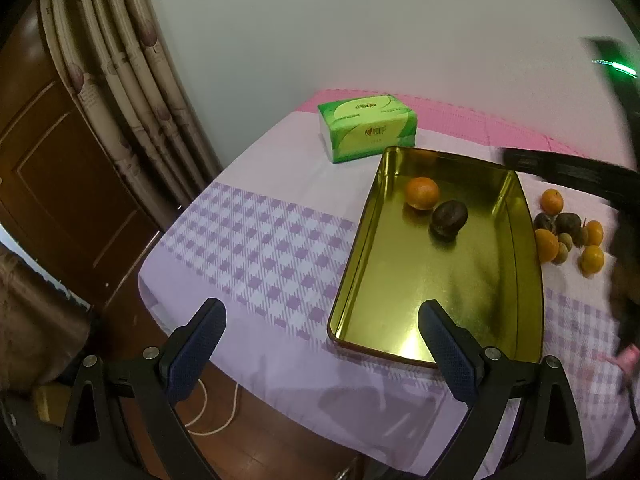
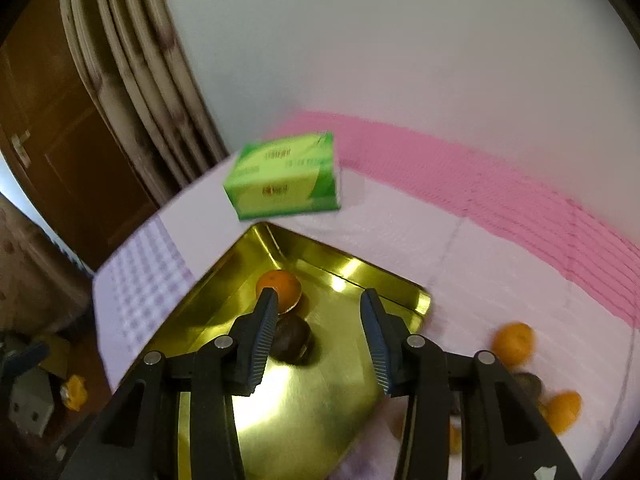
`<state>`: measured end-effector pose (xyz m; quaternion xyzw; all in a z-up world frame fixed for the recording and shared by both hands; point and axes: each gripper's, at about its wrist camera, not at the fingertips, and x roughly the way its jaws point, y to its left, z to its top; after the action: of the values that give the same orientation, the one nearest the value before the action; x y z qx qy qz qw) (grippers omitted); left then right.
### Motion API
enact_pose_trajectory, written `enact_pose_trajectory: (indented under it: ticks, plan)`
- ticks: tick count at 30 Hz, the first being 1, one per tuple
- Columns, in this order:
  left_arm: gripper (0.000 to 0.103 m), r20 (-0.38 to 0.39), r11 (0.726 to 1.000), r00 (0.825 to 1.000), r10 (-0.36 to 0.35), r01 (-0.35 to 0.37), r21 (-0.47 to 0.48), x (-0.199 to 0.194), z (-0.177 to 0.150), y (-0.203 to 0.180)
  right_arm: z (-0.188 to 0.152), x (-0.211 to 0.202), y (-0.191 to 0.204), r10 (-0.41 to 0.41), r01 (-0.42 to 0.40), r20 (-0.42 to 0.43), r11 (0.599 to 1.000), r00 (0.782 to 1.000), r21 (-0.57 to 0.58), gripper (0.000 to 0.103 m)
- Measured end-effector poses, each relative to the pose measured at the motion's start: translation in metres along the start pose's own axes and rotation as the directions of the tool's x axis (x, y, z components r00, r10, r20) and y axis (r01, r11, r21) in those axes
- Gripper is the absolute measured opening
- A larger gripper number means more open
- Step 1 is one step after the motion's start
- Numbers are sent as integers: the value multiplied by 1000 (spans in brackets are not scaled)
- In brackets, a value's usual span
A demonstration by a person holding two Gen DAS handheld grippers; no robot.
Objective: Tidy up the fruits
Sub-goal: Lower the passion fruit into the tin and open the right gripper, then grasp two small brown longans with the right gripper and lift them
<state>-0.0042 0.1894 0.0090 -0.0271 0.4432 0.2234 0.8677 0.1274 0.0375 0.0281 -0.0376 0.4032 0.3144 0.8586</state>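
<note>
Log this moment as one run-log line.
left gripper: open, empty | right gripper: open, empty, over gold tray | tray holds orange, dark fruit | remaining fruits beside tray

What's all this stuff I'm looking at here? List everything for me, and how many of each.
Tray: one, gold metal, on the table.
Orange: one, in the tray's far end.
Dark fruit: one, purple-brown, in the tray, touching that orange.
Loose fruit: a cluster on the cloth right of the tray; four oranges and about four darker fruits.
Tissue pack: one, green, beyond the tray.
Tablecloth: one, lilac check with a pink border.
Curtain: beige, left.
Door: brown wood, left.
Left gripper: jaws open, empty.
Right gripper: jaws open over the tray, empty.
</note>
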Motion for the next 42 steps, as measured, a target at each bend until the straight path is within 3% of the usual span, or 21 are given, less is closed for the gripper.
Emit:
enact_pose_trajectory:
  ticks: [3, 8, 10, 21, 23, 28, 33, 38, 41, 42]
  plan:
    - [97, 5, 1000, 1000, -2, 2, 1, 0, 0, 0, -31, -45, -24, -21, 20, 35, 1000, 999, 18, 41]
    - [97, 27, 1000, 1000, 2, -2, 2, -4, 1, -1, -94, -85, -58, -87, 88, -46, 996, 995, 22, 43]
    - [97, 36, 1000, 999, 5, -5, 5, -7, 1, -3, -105, -88, -64, -101, 104, -61, 994, 993, 33, 43]
    - [97, 45, 999, 998, 37, -38, 32, -6, -3, -12, -81, -44, -58, -109, 106, -78, 994, 991, -34, 37]
    - [97, 36, 999, 999, 29, -31, 32, -5, -3, -12, -76, -34, -60, -141, 138, -93, 990, 986, -36, 37]
    - [97, 22, 999, 999, 31, -32, 40, -1, -3, -15, -63, -13, -79, -161, 173, -158, 983, 974, 65, 31]
    - [97, 1, 999, 1000, 20, -20, 47, 5, -4, -16, -62, 9, -80, -203, 225, -223, 971, 953, 79, 24]
    - [97, -8, 999, 1000, 3, -2, 46, 6, -4, -15, -60, 11, -83, -205, 244, -240, 959, 949, 144, 24]
    - [97, -10, 999, 1000, 1, 0, 54, 6, -4, -16, -63, 17, -80, -139, 196, -283, 963, 949, 184, 25]
    - [97, -14, 998, 1000, -2, 3, 56, 7, -5, -17, -64, 19, -78, -157, 212, -288, 962, 945, 172, 25]
